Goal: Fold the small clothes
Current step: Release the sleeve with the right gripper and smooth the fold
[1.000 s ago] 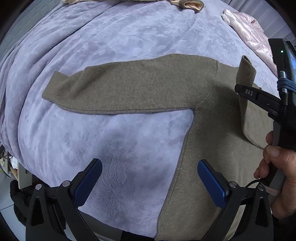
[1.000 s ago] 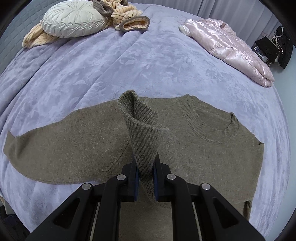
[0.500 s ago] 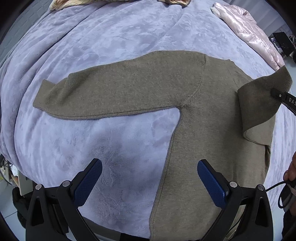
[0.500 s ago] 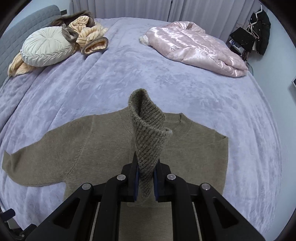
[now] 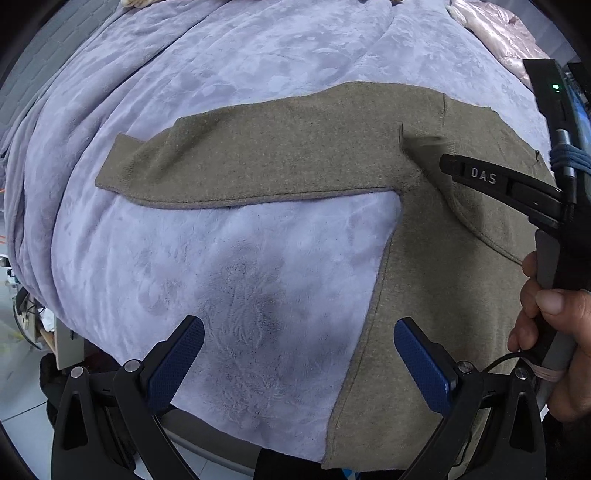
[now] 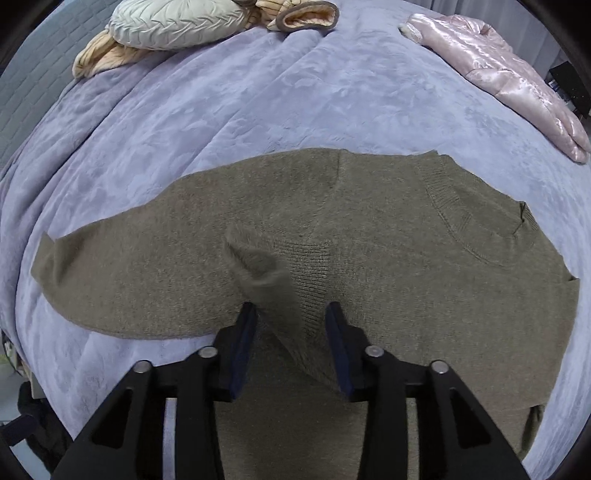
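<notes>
Bare blanket [image 6: 258, 110] beyond sweater [image 6: 369, 229]; jacket [image 6: 509, 74] far right.

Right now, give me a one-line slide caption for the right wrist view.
Right gripper open over the ribbed cuff dropping onto the olive sweater.

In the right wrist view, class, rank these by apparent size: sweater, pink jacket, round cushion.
1. Sweater, by far.
2. and 3. Pink jacket and cushion look alike; both lie far off, so unsure.
</notes>
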